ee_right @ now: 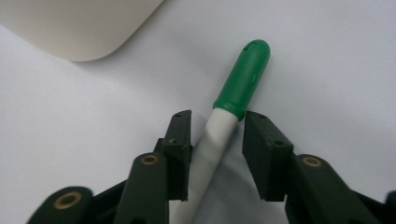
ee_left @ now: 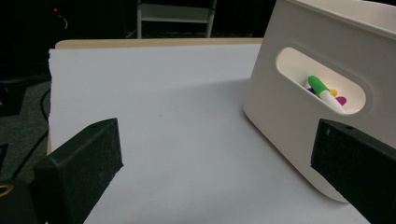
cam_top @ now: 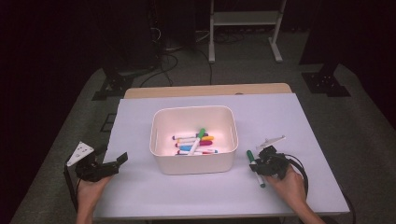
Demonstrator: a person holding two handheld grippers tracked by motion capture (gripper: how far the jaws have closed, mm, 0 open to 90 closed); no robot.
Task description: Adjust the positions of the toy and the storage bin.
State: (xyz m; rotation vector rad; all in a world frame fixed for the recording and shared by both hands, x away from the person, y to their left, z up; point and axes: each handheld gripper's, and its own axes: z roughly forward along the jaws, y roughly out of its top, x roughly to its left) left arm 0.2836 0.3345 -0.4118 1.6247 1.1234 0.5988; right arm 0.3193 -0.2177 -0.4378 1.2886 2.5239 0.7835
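Down at the lower right of the high view, the right gripper (cam_top: 256, 164) sits low over the pale lilac table cover (cam_top: 299, 121), held by a hand (cam_top: 290, 185) coming up from the bottom edge. Between its jaws lies a white marker with a green cap (cam_top: 255, 167), flat on the cover and slanting from the lower right up toward the box. From the right gripper view the marker (ee_right: 219, 130) runs up the middle of the frame, cap past the jaw tips; the left jaw touches the white barrel, while a narrow gap shows beside the right jaw, so the claw is apart, not yet clamped.

At the lower left of the high view, the left gripper (cam_top: 112, 158) rests with its jaws wide apart and nothing between them.

Farther up, at the centre of the frame, stands a white rounded plastic box (cam_top: 159, 156) holding several coloured markers (cam_top: 196, 142). Beyond the cover, a tan wooden table edge (cam_top: 205, 90) shows.
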